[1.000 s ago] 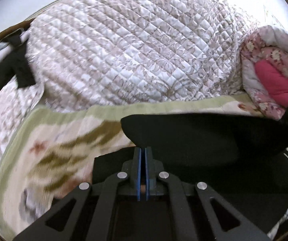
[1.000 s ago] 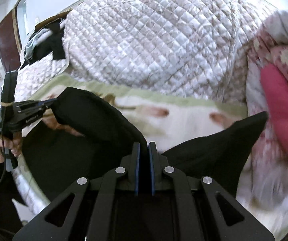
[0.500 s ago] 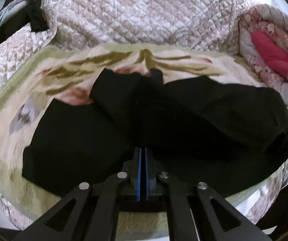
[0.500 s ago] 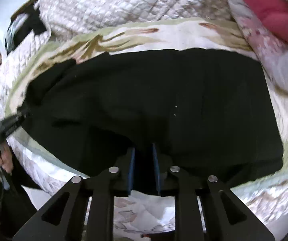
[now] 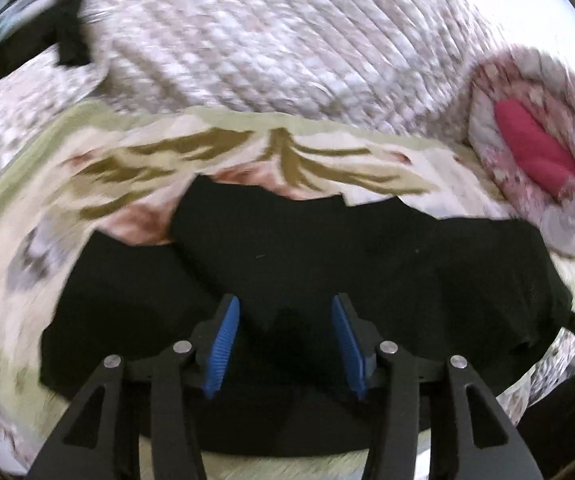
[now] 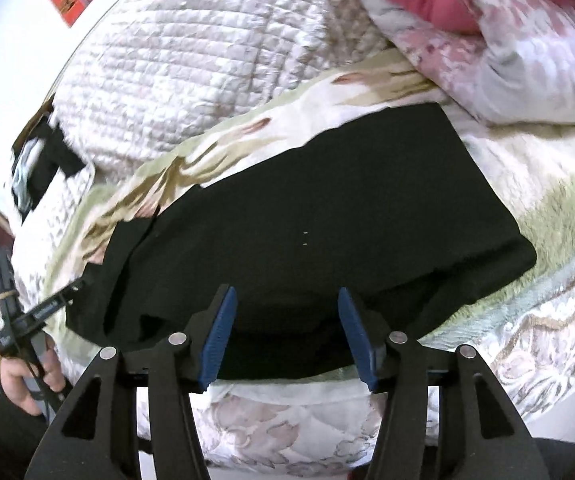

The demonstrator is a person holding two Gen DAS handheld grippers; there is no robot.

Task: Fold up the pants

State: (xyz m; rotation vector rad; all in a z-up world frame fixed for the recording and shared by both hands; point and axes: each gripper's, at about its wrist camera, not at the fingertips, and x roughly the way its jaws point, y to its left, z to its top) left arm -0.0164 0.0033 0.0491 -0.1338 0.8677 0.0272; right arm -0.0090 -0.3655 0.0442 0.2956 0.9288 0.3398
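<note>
Pants: black pants [image 5: 327,264] lie folded over on a flowered blanket [image 5: 47,208] on the bed, near its front edge; in the right wrist view the pants [image 6: 327,208] make a broad dark block with the top layer not quite lined up at its left end.
Left gripper: the left gripper [image 5: 285,332] has its blue fingers [image 5: 223,336] spread apart over the near edge of the pants; they have just been opening, and the cloth lies below and between them without being pinched. It also shows at the left edge of the right wrist view [image 6: 63,296], held in a hand [image 6: 27,380].
Right gripper: the right gripper [image 6: 287,332] is likewise spread, its fingers [image 6: 219,336] just opened, above the front hem of the pants at the bed's edge; nothing is clamped.
Blanket: cream with olive and pink leaf shapes and a green border, showing around the pants on the far side and both ends.
Quilt: a pale quilt [image 5: 287,40] is heaped behind the blanket.
Bundle: a pink flowered bundle [image 5: 535,152] with a red inside sits at the right end, just beside the pants.
Dark clothes: some dark clothes [image 5: 47,36] lie at far left, blurred.
</note>
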